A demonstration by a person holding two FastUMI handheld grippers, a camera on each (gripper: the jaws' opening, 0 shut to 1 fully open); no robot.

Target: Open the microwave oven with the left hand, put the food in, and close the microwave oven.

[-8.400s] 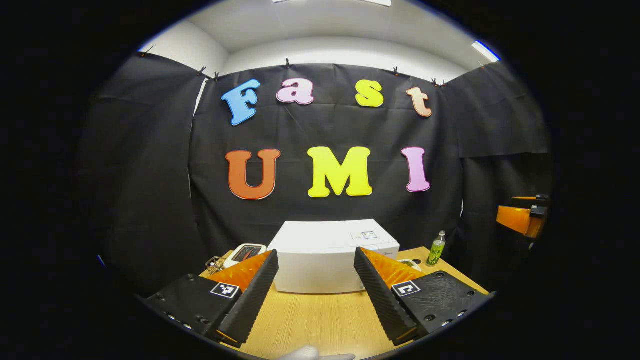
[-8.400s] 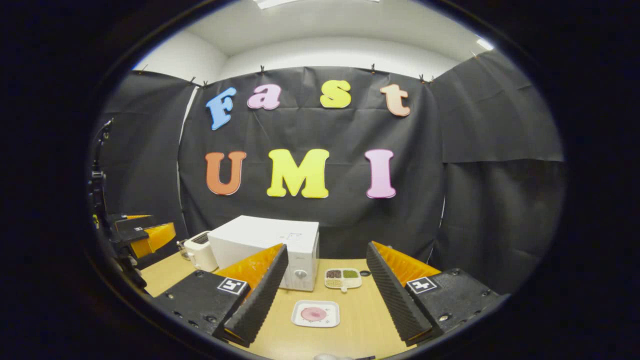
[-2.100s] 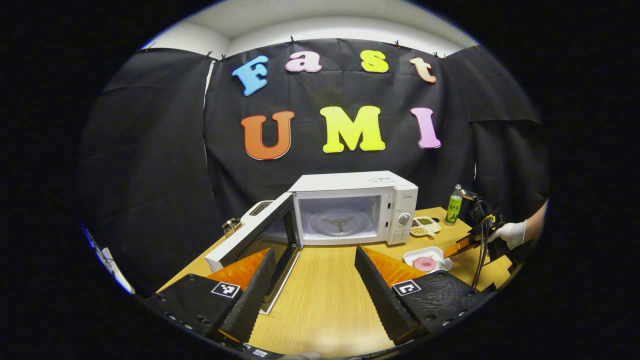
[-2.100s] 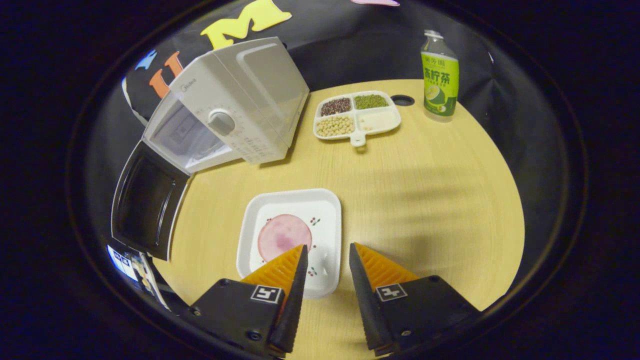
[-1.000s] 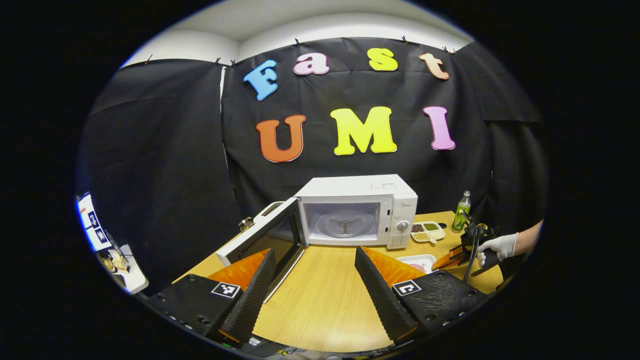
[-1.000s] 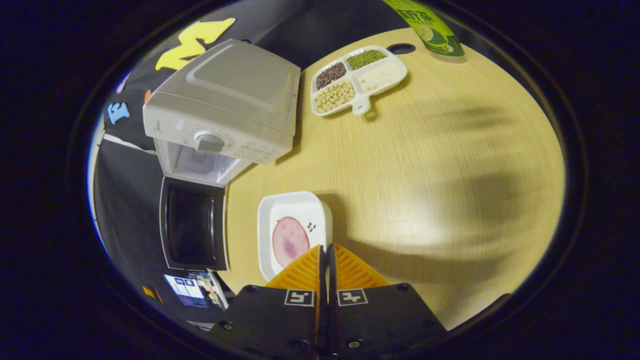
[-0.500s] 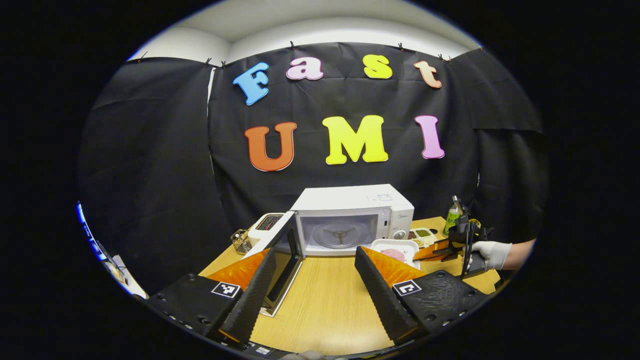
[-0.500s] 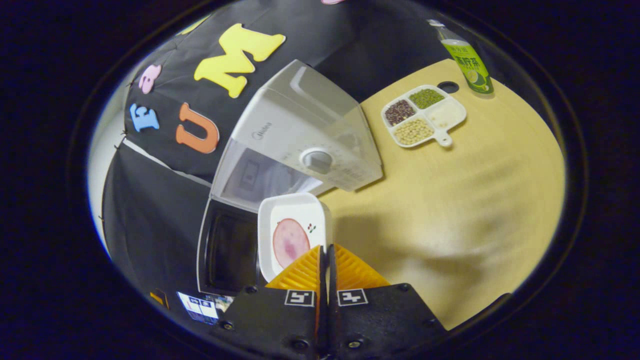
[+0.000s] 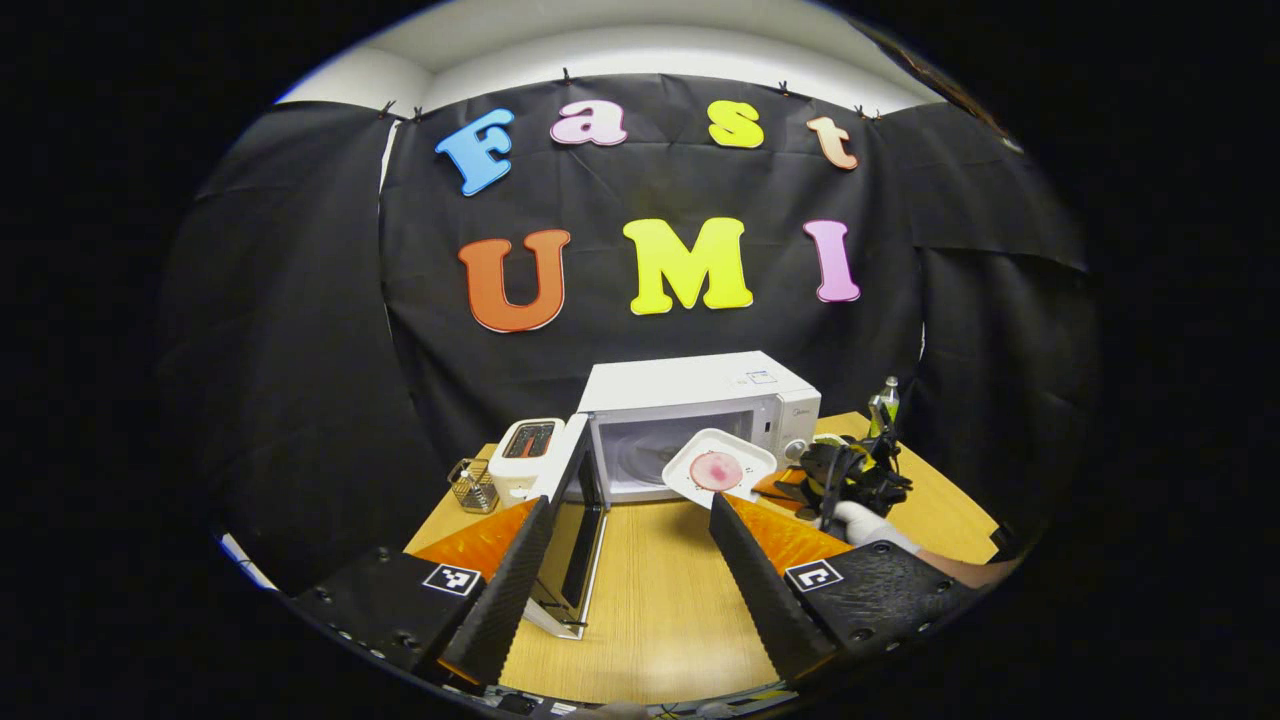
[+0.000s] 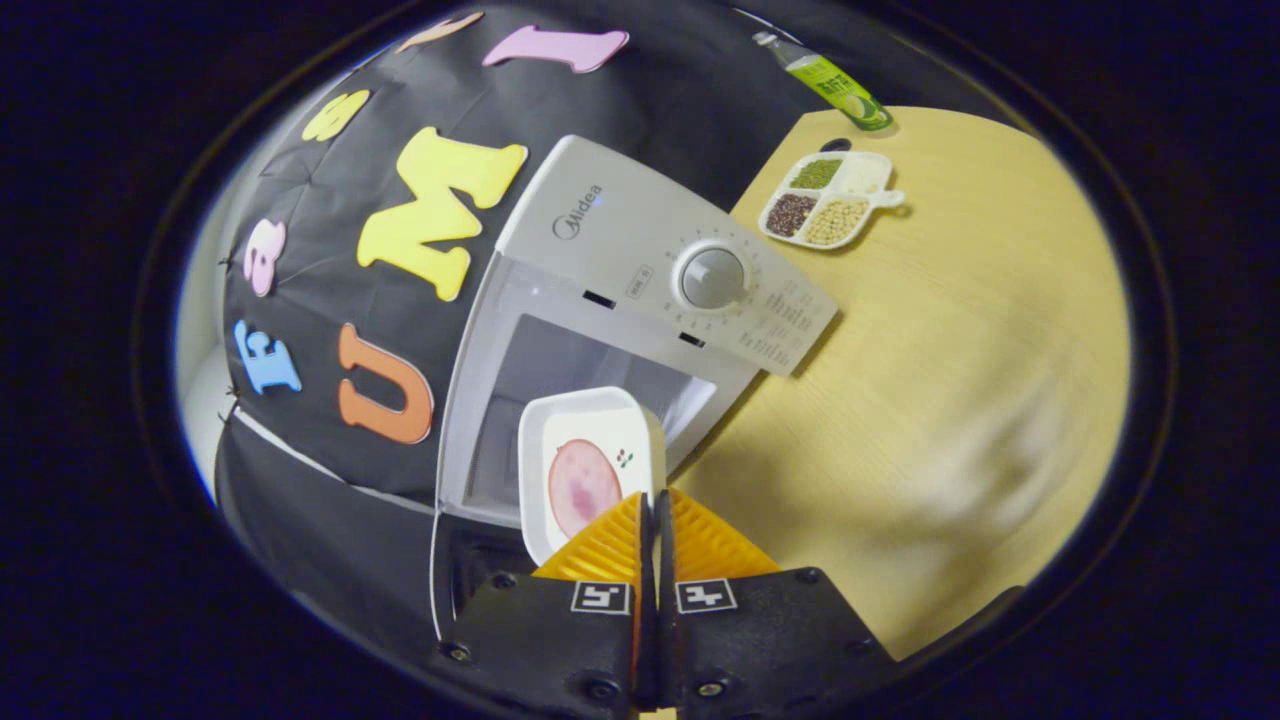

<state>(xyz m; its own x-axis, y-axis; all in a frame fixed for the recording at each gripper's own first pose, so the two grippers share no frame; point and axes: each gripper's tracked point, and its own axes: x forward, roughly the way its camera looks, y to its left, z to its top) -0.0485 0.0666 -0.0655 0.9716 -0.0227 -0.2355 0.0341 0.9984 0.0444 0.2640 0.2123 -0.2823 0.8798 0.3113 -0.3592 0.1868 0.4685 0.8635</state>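
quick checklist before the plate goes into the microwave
1. Microwave door swung open: ok.
2. Right tongs shut on the white plate rim: ok.
3. Plate held in front of the microwave opening: ok.
4. Food slice on the plate: ok.
5. Plate level: cannot tell; it looks tilted in the left gripper view.
6. Left tongs open, back from the door and plate: ok.
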